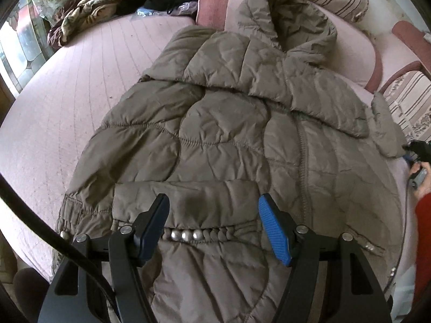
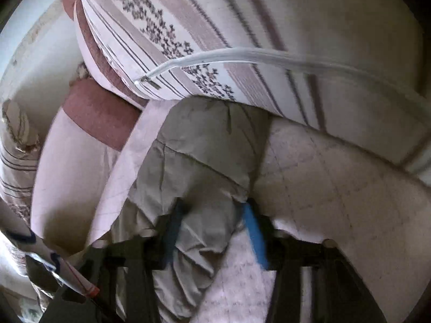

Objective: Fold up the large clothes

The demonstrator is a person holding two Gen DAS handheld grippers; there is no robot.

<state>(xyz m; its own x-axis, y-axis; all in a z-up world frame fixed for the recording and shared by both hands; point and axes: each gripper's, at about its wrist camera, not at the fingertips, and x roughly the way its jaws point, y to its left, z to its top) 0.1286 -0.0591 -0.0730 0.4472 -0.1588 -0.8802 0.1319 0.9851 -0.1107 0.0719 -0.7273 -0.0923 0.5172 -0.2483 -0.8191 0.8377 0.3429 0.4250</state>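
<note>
While right gripper (image 2: 212,220) pinches jacket (image 1: 229,134), left gripper (image 1: 214,220) gapes.

- Right tongs (image 2: 212,215): near centre, blurred; blue-padded fingers (image 2: 254,231) closed on a fold of the jacket sleeve.
- Jacket sleeve (image 2: 204,145): olive-grey, quilted, running from the tongs to the far cushion.
- Striped cushion (image 2: 188,27): far, flower bands, white zip (image 2: 242,53) along its edge.
- Bed cover (image 2: 336,188): pale pink, quilted, at right beneath the sleeve.
- Pink pillow (image 2: 70,161): left, with a dark rose band.
</note>
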